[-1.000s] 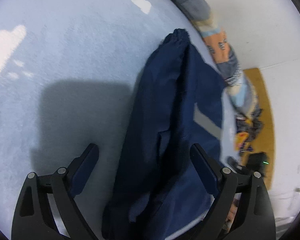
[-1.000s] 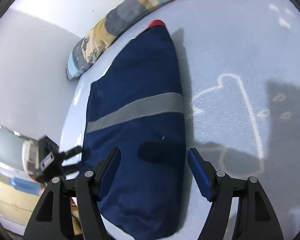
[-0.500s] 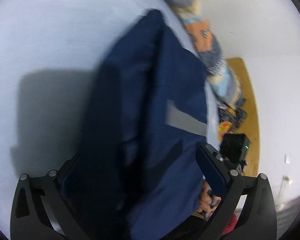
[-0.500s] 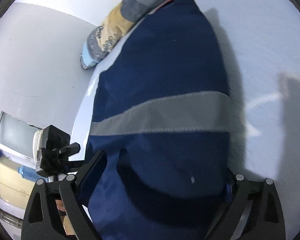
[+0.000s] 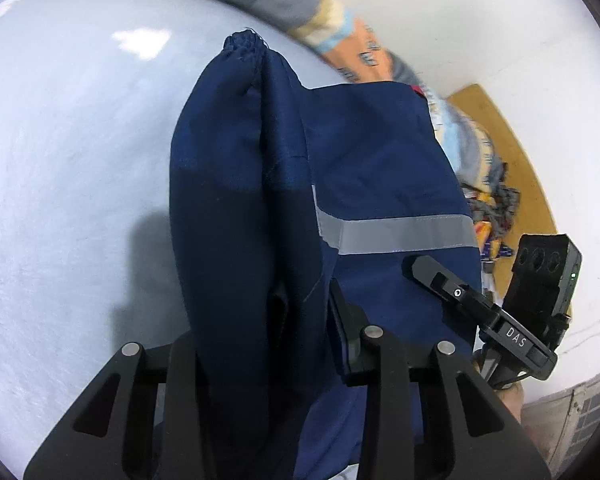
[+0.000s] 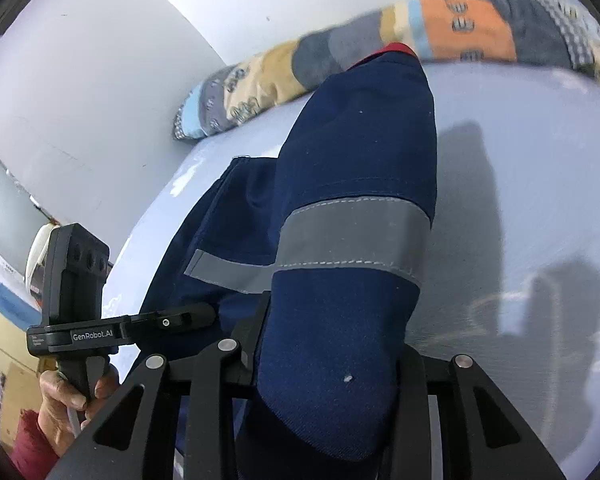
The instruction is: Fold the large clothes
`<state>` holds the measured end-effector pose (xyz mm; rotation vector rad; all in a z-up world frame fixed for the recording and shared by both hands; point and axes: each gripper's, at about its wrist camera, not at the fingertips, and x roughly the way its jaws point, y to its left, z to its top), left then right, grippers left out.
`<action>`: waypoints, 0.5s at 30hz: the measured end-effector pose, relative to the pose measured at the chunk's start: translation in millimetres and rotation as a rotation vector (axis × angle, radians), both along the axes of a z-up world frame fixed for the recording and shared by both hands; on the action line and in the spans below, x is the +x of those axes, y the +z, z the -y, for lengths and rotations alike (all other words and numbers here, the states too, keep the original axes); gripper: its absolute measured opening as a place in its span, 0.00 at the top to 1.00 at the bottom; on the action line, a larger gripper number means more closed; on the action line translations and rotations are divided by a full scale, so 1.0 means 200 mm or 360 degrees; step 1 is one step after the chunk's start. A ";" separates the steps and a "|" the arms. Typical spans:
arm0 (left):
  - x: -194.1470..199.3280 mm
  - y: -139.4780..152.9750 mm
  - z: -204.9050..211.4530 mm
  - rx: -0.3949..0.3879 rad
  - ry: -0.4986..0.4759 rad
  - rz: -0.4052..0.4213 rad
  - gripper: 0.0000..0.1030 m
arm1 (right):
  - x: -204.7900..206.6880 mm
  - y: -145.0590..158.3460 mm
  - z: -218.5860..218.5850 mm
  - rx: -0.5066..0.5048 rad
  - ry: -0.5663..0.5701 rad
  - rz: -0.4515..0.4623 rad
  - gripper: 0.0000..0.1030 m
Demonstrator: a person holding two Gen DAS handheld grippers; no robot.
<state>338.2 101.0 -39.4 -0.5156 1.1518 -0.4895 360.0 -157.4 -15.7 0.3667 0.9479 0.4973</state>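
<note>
The left claw [image 5: 296, 320] is clamped on a bunched fold of the navy work garment [image 5: 252, 208], the dark cloth filling the gap between its fingers and spilling down over the frame. The right claw [image 6: 328, 344] is likewise clamped on the same garment [image 6: 360, 160], gripping a thick rolled section just below the grey reflective stripe [image 6: 352, 236].

The garment is lifted at the near end by both claws and stretches away over the pale blue bed sheet [image 5: 68, 168], its far end resting on the sheet near the patchwork quilt [image 6: 460, 32]. In the left wrist view a gathered elastic cuff [image 5: 244, 42] sits at the far tip of one fold, and a second panel with a reflective stripe [image 5: 396, 232] spreads to the right. A red trim edge [image 6: 396, 49] shows at the far tip in the right wrist view, touching the quilt.

Each camera sees the other gripper beside the cloth; a hand [image 6: 66, 400] holds the left gripper's handle. White walls [image 6: 100, 80] rise behind the bed.
</note>
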 end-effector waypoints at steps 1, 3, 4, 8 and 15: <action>-0.01 0.03 0.02 -0.0036 -0.0010 0.0017 0.69 | -0.02 0.04 0.04 0.0007 -0.0011 0.0021 0.66; -0.01 0.09 0.07 -0.0075 -0.0043 0.0058 0.69 | -0.09 0.11 0.14 0.0016 -0.0034 0.0056 0.66; -0.02 0.12 0.11 -0.0093 -0.0063 0.0075 0.69 | -0.11 0.15 0.18 0.0018 -0.0049 0.0071 0.67; -0.05 0.23 0.28 -0.0140 -0.0169 0.0136 0.69 | -0.21 0.27 0.36 0.0009 -0.0107 0.0114 0.67; -0.16 0.24 0.48 -0.0144 -0.0266 0.0130 0.69 | -0.43 0.33 0.65 -0.0007 -0.0176 0.0114 0.67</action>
